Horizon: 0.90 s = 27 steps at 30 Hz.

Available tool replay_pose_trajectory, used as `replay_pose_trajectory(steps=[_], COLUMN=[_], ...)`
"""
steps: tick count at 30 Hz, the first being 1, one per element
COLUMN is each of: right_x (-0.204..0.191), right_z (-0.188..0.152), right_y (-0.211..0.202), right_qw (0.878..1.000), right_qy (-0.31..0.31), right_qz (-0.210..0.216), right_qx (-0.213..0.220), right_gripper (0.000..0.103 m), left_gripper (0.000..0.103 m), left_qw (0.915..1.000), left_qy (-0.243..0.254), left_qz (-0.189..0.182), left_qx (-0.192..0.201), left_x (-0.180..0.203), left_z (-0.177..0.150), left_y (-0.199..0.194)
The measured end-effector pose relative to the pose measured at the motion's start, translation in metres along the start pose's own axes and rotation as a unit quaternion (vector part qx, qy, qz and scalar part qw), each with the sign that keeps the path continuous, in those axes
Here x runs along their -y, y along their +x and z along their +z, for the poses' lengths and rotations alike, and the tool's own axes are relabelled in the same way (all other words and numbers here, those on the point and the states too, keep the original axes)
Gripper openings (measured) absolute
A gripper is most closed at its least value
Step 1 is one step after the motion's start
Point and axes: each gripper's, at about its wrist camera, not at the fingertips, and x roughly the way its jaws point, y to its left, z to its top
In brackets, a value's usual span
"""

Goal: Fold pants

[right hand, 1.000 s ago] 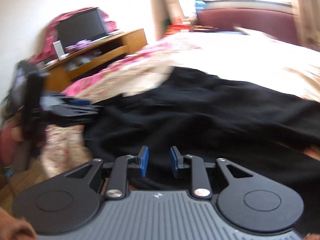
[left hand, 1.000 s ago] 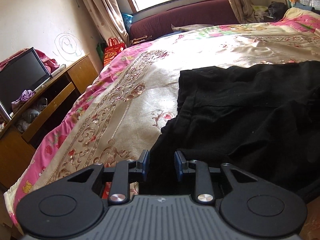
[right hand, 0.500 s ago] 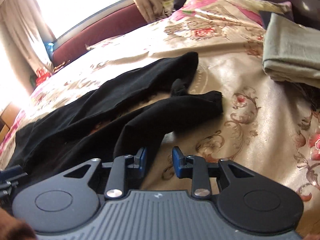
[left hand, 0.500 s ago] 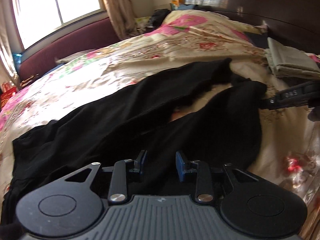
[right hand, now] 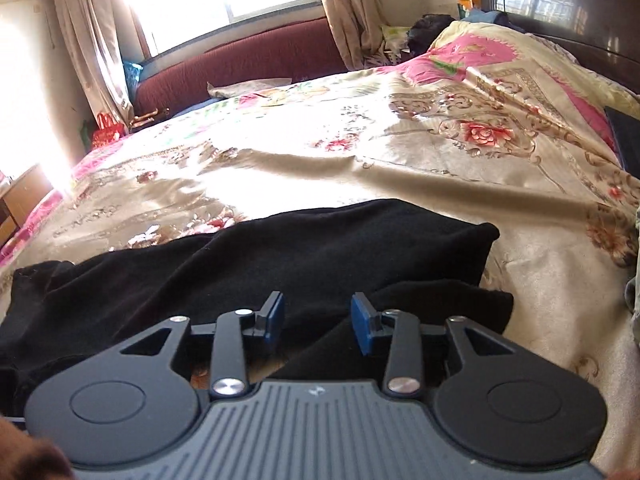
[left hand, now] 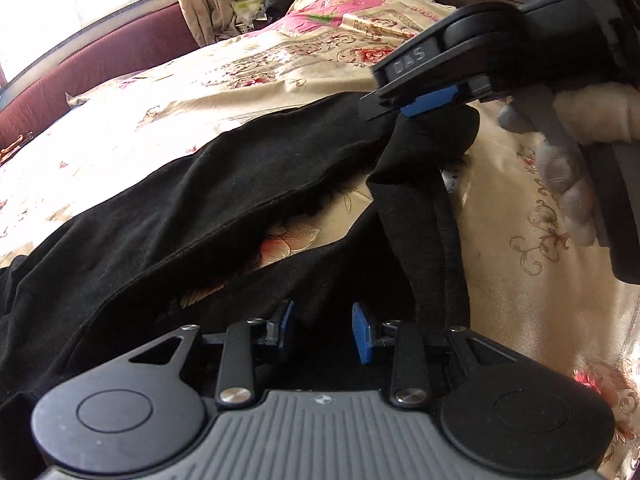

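Two soft matte black pants [left hand: 168, 216] legs crumple on glossy floral bedspread [right hand: 400, 168]; each hand-held gripper gapes empty.

Only readable thing here is "DAS" in pale raised letters on the black body of the right gripper [left hand: 416, 110], seen from the left wrist camera. Might have more letters before it, can't tell. Nothing legible in the right wrist view.

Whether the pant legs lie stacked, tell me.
No: bedspread shows in a gap between the two legs of the pants.
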Motion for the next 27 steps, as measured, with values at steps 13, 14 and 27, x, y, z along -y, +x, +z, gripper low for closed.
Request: replay_pose_trajectory(steps=[13,14,27], right_x=[0.075,0.073,0.073], right_z=[-0.053,-0.051,-0.069], right_y=[-0.035,-0.036,-0.040], right_qw=[0.991,0.992,0.987], right_qy=[0.131,0.130,0.150], right_qz=[-0.005,-0.003,0.026], right_qx=[-0.003,0.000,-0.047], right_gripper=[0.047,0.047,0.049], left_gripper=[0.051,0.051,0.051], left_qw=[0.9999,0.9999,0.9963], left_qy=[0.009,0.009,0.059], left_qz=[-0.008,-0.009,-0.055], left_qx=[-0.002,0.000,0.029], left_x=[0.007,0.008,0.038], left_z=[-0.008,-0.007,-0.003], left_y=[0.004,0.003,-0.005])
